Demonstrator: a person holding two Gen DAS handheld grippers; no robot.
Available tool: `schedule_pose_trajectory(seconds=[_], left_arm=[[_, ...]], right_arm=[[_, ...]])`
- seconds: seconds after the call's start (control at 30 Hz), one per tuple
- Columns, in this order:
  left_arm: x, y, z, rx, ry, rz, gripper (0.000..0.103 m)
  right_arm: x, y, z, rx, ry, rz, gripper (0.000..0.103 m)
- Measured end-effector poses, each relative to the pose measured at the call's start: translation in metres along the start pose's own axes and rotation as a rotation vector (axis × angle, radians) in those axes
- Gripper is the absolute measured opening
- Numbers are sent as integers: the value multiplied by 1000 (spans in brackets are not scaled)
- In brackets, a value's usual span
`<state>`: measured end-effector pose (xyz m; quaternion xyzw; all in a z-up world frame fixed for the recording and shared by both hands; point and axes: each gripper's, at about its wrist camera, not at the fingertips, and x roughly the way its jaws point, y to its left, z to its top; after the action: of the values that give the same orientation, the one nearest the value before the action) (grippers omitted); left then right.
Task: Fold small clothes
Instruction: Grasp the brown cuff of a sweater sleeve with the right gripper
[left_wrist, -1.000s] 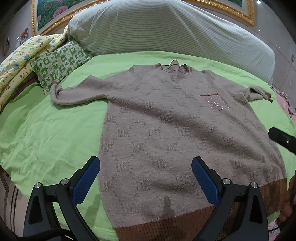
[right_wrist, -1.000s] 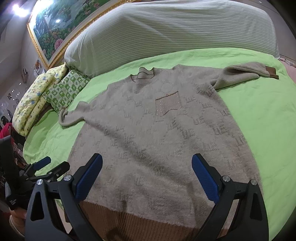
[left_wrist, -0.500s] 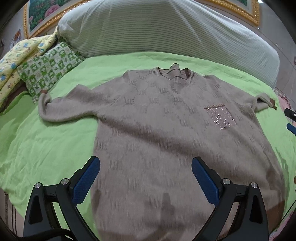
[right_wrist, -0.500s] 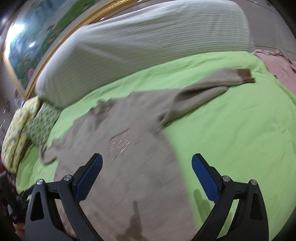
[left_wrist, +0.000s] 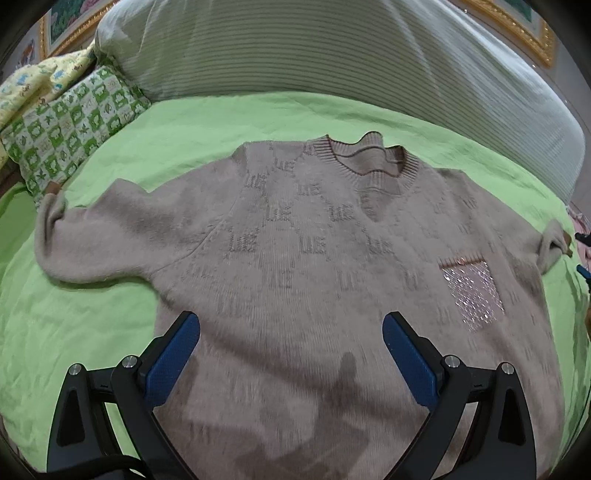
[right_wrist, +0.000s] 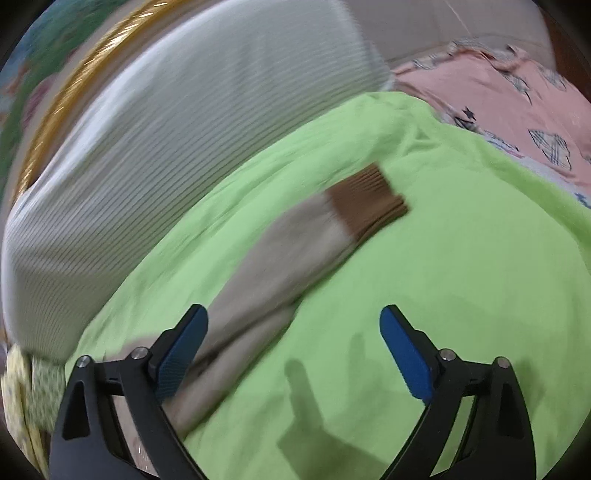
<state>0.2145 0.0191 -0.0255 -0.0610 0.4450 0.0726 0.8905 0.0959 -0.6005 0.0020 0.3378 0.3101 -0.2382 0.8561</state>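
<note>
Both tongs gape wide and empty — the left tongs (left_wrist: 291, 332) above the beige sweater (left_wrist: 314, 258), the right tongs (right_wrist: 293, 326) above its brown-cuffed sleeve (right_wrist: 303, 251). The sweater lies flat on the green bedsheet (left_wrist: 92, 314), a striped pillow (left_wrist: 295, 55) behind.

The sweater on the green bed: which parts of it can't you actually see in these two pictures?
- Hem of the sweater: left wrist view, hidden behind the open left gripper and cut off by the bottom edge.
- Sweater body: right wrist view, out of frame; only the sleeve shows, smeared by motion blur.
- Brown cuff: ribbing blurred.
</note>
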Motion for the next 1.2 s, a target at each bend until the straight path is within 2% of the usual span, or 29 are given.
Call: schedule_pose_trajectory(seconds=[0.1, 0.17, 0.2, 0.23, 0.27, 0.3, 0.4, 0.43, 0.47, 0.53, 0.63, 0.67, 0.73, 0.77, 0.8, 0.83, 0.87, 0.9, 0.93, 0.97, 1.0, 1.07, 1.1, 1.2], left_arm=[[14, 1, 4, -6, 17, 3, 100], [21, 1, 7, -2, 29, 8, 100], [24, 1, 7, 0, 34, 8, 100], [27, 2, 7, 3, 36, 4, 100], [28, 2, 7, 5, 38, 2, 100], [28, 4, 6, 5, 36, 1, 100], [25, 10, 4, -2, 30, -5, 100], [23, 12, 4, -11, 28, -9, 100], [21, 14, 3, -20, 28, -13, 100], [17, 16, 2, -32, 26, -26, 100], [5, 20, 0, -40, 9, -40, 100], [0, 22, -1, -41, -1, -39, 100], [-9, 28, -1, -53, -12, -38, 100], [-12, 34, -1, -65, -15, -45, 100], [-15, 38, -1, -75, -14, -52, 100], [-16, 43, 0, -85, -13, -58, 100], [-17, 47, 0, -93, -13, -62, 100], [-18, 52, 1, -98, -13, -65, 100], [-16, 55, 1, -102, -10, -67, 100], [-13, 59, 2, -109, 0, -76, 100], [-9, 62, 4, -121, 9, -91, 100], [1, 68, 7, -156, 28, -125, 100], [6, 68, 9, -169, 40, -136, 100], [30, 64, 24, -214, 82, -212, 100]], right_arm=[[36, -16, 20, 84, 43, -3, 80], [50, -20, 28, 100, 22, -9, 72], [53, -22, 31, 106, 9, -9, 57], [56, -25, 34, 119, 8, -9, 22], [57, -31, 39, 149, 10, -2, 5], [53, -33, 42, 165, -12, 0, 6], [9, -16, 55, 118, -174, -6, 6], [1, -11, 60, 113, -193, 26, 6], [-16, 7, 62, 93, -216, 97, 6], [-36, 43, 57, 30, -219, 186, 6], [-60, 124, 28, -115, -152, 390, 6], [-66, 163, 7, -188, -108, 474, 6], [-74, 214, -29, -287, -41, 590, 6], [-73, 249, -58, -357, 28, 662, 6], [-69, 270, -79, -400, 91, 695, 6], [-60, 295, -108, -450, 189, 722, 10], [-51, 309, -130, -479, 253, 728, 12], [-40, 322, -155, -520, 334, 733, 31], [-29, 331, -181, -561, 417, 719, 59], [-24, 333, -196, -577, 468, 705, 68], [-20, 330, -211, -577, 503, 706, 71], [-14, 313, -213, -553, 513, 694, 71], [-16, 304, -213, -546, 498, 670, 71], [-18, 266, -180, -499, 400, 558, 71]])
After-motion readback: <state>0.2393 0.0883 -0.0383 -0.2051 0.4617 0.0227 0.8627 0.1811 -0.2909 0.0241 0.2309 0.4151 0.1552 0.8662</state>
